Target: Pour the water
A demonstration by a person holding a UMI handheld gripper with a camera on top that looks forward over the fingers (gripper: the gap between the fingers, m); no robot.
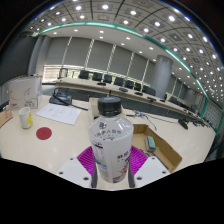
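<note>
A clear plastic water bottle (111,140) with a black cap and a white printed label stands upright between my fingers. My gripper (112,165) is shut on the bottle, with a magenta pad pressing its label on each side. The bottle's base is hidden below the fingers. A small cup (25,118) stands on the white table (60,140) far off beyond the left finger, near a red round coaster (43,132).
A brown cardboard tray (160,148) lies just beyond the right finger. Papers (58,113) and a dark object (61,98) lie on the table beyond the left finger. Rows of desks and chairs fill the office behind.
</note>
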